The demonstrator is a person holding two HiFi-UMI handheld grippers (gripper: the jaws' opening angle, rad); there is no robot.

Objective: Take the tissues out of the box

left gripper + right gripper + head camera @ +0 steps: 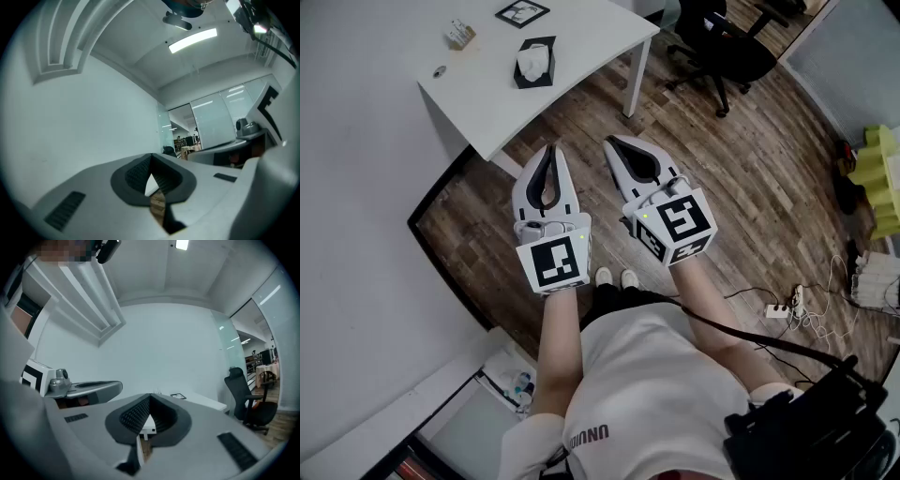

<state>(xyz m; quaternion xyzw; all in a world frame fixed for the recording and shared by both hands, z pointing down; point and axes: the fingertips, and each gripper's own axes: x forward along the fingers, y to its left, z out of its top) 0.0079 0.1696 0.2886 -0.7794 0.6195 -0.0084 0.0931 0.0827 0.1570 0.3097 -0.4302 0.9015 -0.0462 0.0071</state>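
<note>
The tissue box (534,62) is black with a white tissue standing out of its top. It sits on the white table (581,56) far ahead of both grippers. My left gripper (552,148) is held level over the wooden floor, short of the table's near edge, its jaws shut and empty. Beside it, my right gripper (613,142) is also shut with nothing in it. In the left gripper view the left gripper (151,155) shows its pads meeting at the tip. The right gripper (150,395) looks the same in its own view, with the table (204,402) beyond.
A square marker card (522,12), a small box (460,35) and a tiny object (440,70) also lie on the table. A white wall runs along the left. A black office chair (722,42) stands at the right, with a power strip and cables (787,306) on the floor.
</note>
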